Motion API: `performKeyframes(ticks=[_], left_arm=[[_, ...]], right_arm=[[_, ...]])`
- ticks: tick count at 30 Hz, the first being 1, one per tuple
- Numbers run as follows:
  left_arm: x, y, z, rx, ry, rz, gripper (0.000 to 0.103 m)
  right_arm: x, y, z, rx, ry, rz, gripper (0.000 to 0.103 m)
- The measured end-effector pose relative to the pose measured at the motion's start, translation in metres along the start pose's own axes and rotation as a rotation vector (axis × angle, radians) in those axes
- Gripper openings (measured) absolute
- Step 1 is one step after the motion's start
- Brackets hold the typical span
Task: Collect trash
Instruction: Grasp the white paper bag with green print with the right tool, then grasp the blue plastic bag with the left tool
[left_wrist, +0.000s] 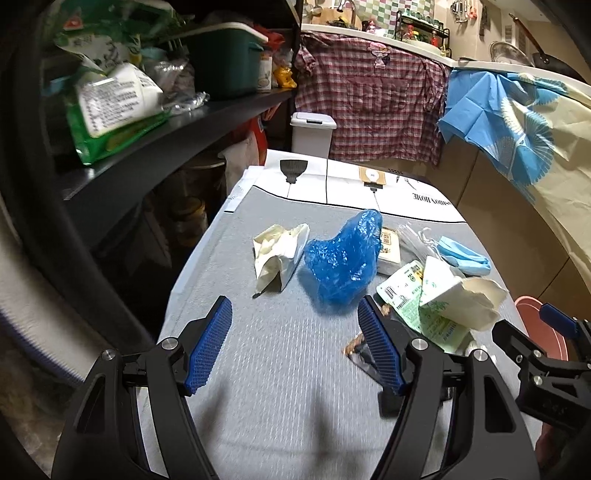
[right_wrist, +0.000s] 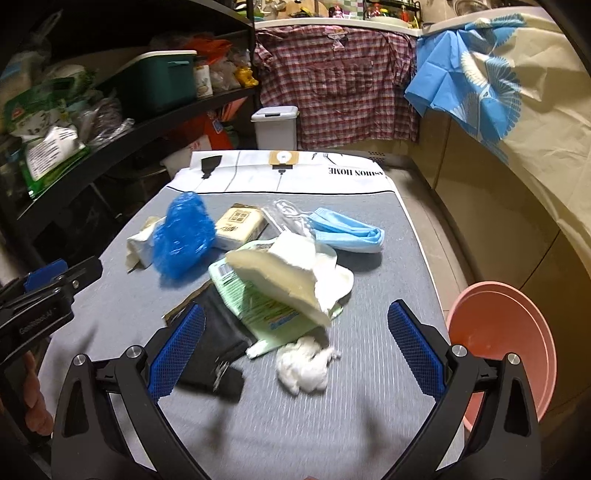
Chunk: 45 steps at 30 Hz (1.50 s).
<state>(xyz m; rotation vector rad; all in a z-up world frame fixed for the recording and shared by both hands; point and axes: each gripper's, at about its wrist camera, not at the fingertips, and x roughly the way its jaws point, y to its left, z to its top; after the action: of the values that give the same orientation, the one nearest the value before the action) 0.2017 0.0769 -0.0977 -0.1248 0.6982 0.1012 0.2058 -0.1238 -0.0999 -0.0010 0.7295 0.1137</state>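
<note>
Both tongs are released and grasp nothing: the left gripper (left_wrist: 295, 328) hangs spread over bare grey cloth just short of the blue plastic bag (left_wrist: 341, 258), and the right gripper (right_wrist: 295, 332) straddles the near end of the litter, its jaws wide either side of the white tissue wad (right_wrist: 304, 367) and the green wrapper (right_wrist: 258, 306). The trash lies bunched mid-table (right_wrist: 369, 406) — a torn cream paper bag (right_wrist: 284, 275) atop the wrapper, a black packet (right_wrist: 218, 343) beside it, a blue face mask (right_wrist: 347, 229), a small tissue pack (right_wrist: 240, 221) and a crumpled white bag (left_wrist: 277, 254) farther back. A pink basin (right_wrist: 506, 339) sits off the table's right edge, likely the bin. The risk I see is overlap: closing on the heap could pinch only the top sheet and drag the rest sideways, or shove the light tissue off the edge — and the slick plastic bag may slip out of a shallow pinch
</note>
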Motion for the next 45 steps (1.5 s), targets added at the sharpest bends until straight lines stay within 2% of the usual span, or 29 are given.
performKeyframes(ticks=[8,18,20,21,22,23,25,26,27,35,45], left_arm=[[0.028,-0.004,0.006,0.003,0.022,0.001,0.069],[0.048,-0.001,0.006,0.008,0.053,0.009,0.069],[0.049,-0.001,0.005,0.011,0.056,0.011,0.069],[0.05,-0.001,0.005,0.013,0.057,0.013,0.069],[0.05,-0.001,0.005,0.015,0.058,0.015,0.069],[0.05,-0.001,0.005,0.015,0.058,0.015,0.069],[0.05,0.0,0.005,0.013,0.058,0.015,0.069],[0.05,0.0,0.005,0.012,0.059,0.015,0.069],[0.05,0.0,0.005,0.012,0.058,0.014,0.069],[0.049,0.001,0.005,0.012,0.059,0.014,0.069],[0.047,0.004,0.005,0.003,0.056,0.012,0.069]], right_arm=[[0.036,-0.003,0.01,-0.027,0.025,-0.002,0.098],[0.056,0.001,0.012,-0.03,0.037,0.007,0.097],[0.057,0.004,0.012,-0.042,0.032,0.021,0.095],[0.056,0.006,0.011,-0.052,0.025,0.026,0.09],[0.056,0.009,0.011,-0.067,0.022,0.039,0.077],[0.056,0.012,0.01,-0.078,0.026,0.052,0.071],[0.059,0.017,0.007,-0.103,0.05,0.09,0.05],[0.06,0.02,0.006,-0.112,0.055,0.099,0.045],[0.06,0.022,0.005,-0.122,0.06,0.108,0.035],[0.051,0.031,0.002,-0.162,0.049,0.148,0.016],[0.033,0.014,0.004,-0.083,-0.003,0.197,0.006]])
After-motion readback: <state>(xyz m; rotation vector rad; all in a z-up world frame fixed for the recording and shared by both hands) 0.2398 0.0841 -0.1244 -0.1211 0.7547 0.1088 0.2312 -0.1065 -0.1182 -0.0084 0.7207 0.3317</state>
